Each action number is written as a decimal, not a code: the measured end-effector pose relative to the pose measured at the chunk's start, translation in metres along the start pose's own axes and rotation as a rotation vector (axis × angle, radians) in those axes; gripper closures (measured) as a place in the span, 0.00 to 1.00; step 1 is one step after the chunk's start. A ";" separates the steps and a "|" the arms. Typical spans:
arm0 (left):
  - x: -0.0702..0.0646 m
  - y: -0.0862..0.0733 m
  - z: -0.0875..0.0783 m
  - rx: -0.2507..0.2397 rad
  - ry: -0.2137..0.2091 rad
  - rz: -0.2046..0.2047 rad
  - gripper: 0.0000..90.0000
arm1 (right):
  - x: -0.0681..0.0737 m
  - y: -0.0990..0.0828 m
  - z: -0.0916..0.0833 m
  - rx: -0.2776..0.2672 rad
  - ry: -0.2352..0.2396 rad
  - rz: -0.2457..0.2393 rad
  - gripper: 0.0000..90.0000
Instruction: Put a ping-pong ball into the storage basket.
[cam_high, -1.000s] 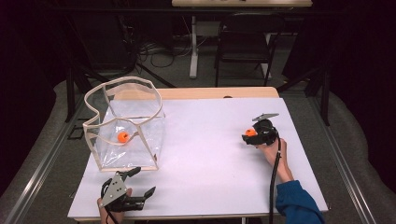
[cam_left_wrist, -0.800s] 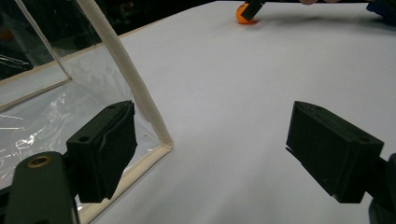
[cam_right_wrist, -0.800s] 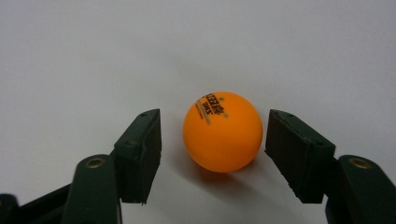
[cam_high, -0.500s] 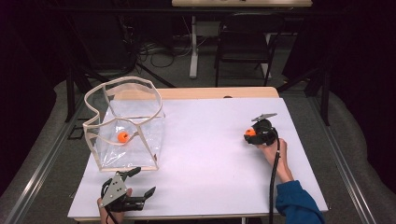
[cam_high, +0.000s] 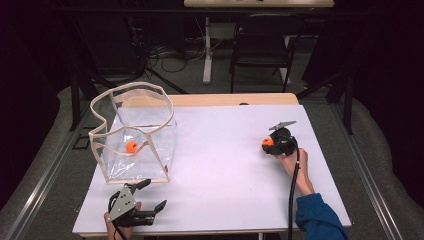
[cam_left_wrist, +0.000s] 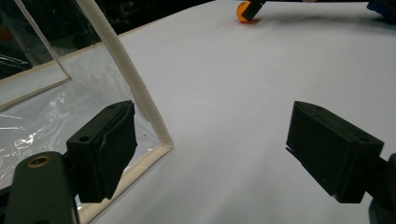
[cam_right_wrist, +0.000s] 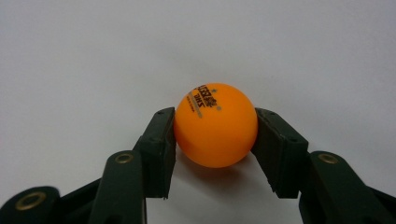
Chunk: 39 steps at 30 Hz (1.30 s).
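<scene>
An orange ping-pong ball (cam_right_wrist: 215, 125) with black print rests on the white table, and my right gripper (cam_right_wrist: 215, 114) is shut on it, a pad pressing each side. Its jaws have just been closing with the ball between them. In the high view that gripper (cam_high: 274, 145) and ball (cam_high: 268, 142) sit at the table's right. A second orange ball (cam_high: 131, 146) lies inside a clear plastic bag (cam_high: 132, 95) with a cream rim at the left. My left gripper (cam_high: 152, 194) stands open by the bag's near corner (cam_left_wrist: 140, 102) with nothing between its jaws (cam_left_wrist: 212, 107).
A white sheet (cam_high: 225, 165) covers the table, with a wooden strip along its far edge. A dark chair (cam_high: 260, 45) and cables stand on the floor beyond. The right gripper's cable (cam_high: 292, 190) runs back along the forearm.
</scene>
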<state>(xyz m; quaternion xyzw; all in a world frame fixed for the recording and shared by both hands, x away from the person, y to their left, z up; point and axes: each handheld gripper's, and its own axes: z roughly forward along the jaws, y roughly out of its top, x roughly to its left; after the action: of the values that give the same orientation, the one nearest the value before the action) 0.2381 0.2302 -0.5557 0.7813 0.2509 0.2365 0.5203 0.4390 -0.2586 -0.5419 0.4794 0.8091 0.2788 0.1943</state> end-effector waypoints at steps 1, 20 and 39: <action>0.000 0.000 0.000 0.000 0.001 0.000 0.18 | 0.000 0.000 -0.001 -0.002 0.000 -0.004 0.56; -0.001 0.000 0.000 0.002 0.002 -0.001 0.18 | 0.010 0.009 -0.028 -0.039 -0.002 -0.043 0.56; -0.001 0.000 0.000 -0.001 0.001 0.000 0.18 | 0.026 0.015 -0.042 -0.057 0.022 -0.089 0.56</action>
<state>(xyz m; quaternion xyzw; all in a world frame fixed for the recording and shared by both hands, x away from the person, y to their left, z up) 0.2376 0.2296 -0.5556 0.7808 0.2509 0.2371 0.5207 0.4130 -0.2409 -0.5014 0.4342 0.8233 0.2983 0.2113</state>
